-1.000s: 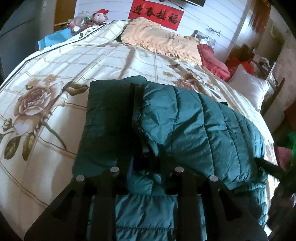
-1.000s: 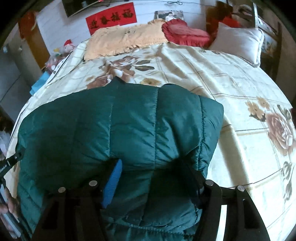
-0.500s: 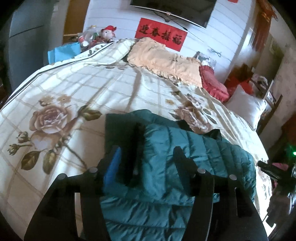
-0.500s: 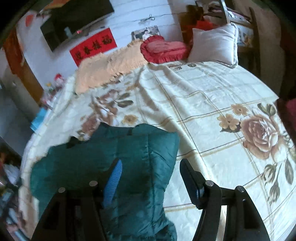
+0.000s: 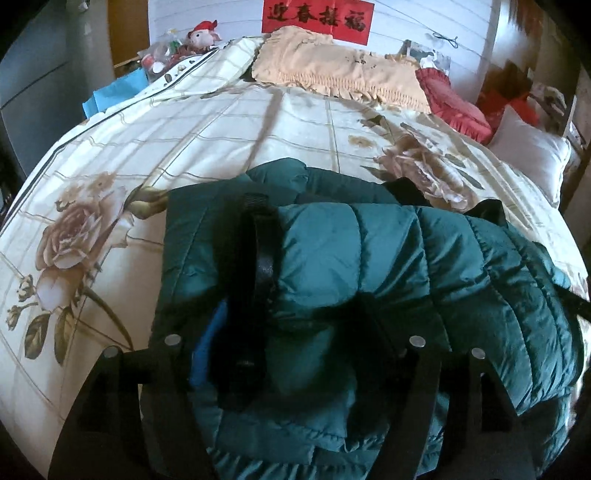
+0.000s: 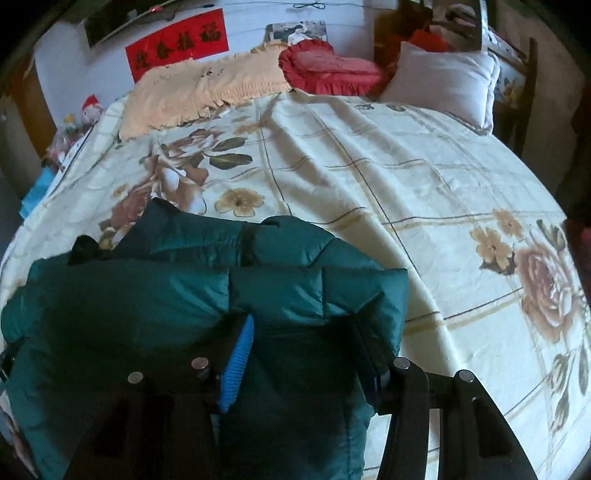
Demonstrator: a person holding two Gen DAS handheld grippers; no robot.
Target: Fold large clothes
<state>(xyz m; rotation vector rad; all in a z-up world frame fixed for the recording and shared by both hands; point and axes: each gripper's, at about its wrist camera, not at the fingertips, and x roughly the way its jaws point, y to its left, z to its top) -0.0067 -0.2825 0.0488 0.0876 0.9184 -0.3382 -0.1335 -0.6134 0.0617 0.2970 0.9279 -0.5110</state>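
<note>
A dark green puffer jacket lies folded in a thick bundle on the flowered bed quilt. A black strip runs down its left part. My left gripper hovers low over the near left of the bundle. Its jaws are opening, with puffy fabric bulging between them and the blue pad standing free. In the right wrist view the jacket fills the lower left. My right gripper straddles its near right corner. Its jaws are closing, with the fabric between them and the blue pad's face still showing.
A peach pillow, a red cushion and a white pillow lie at the head of the bed under a red wall banner. Soft toys sit at the far left corner. Bare quilt spreads to the right of the jacket.
The left jaws, shut on the jacket a second ago, have spread wide. Both grippers pulled back from the jacket, then came in close over it again. The right jaws have narrowed slightly.
</note>
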